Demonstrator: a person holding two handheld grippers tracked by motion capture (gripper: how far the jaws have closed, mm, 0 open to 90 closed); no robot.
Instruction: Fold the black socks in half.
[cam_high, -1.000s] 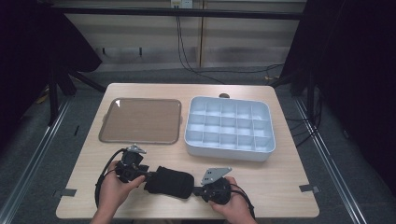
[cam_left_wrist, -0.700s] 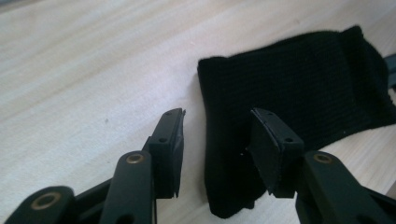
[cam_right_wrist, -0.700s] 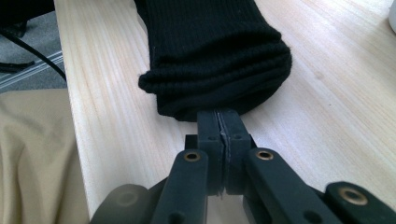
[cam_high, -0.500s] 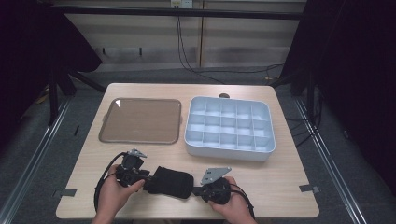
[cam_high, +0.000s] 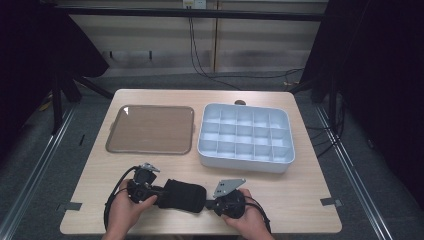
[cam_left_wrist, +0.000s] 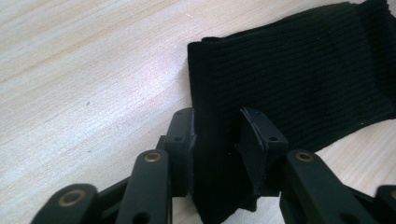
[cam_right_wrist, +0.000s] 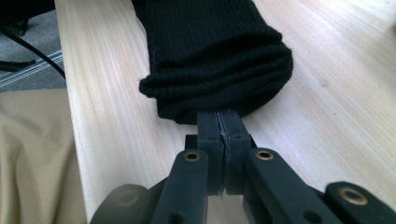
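A: Where does the black ribbed knit sock (cam_high: 182, 195) lie?

B: Flat on the pale wooden table (cam_high: 300, 190), near the front edge, stretched between the two hands. The left gripper (cam_left_wrist: 216, 140) has its jaws part open with a fold of the knit standing between the pads; whether the pads press the cloth or merely flank it cannot be told from the left gripper view. The right gripper (cam_right_wrist: 219, 122) has its jaws pressed together, tips at the rounded end of the sock, apparently nipping a thin bit of fabric there.

A: Anything shifted over the last second?

B: Little. The left hand (cam_high: 124, 210) has slid a touch toward the front edge; the sock and the right hand (cam_high: 248, 220) sit as they were. That suggests the grip is being settled, not the sock carried yet.

A: And the rest of the table?

B: The white plastic compartment tray (cam_high: 244, 158) and the flat brownish transparent lid (cam_high: 151, 129) sit further back, well apart from the sock, untouched. Judged from this, the work on the sock, folding or rolling, is barely begun.
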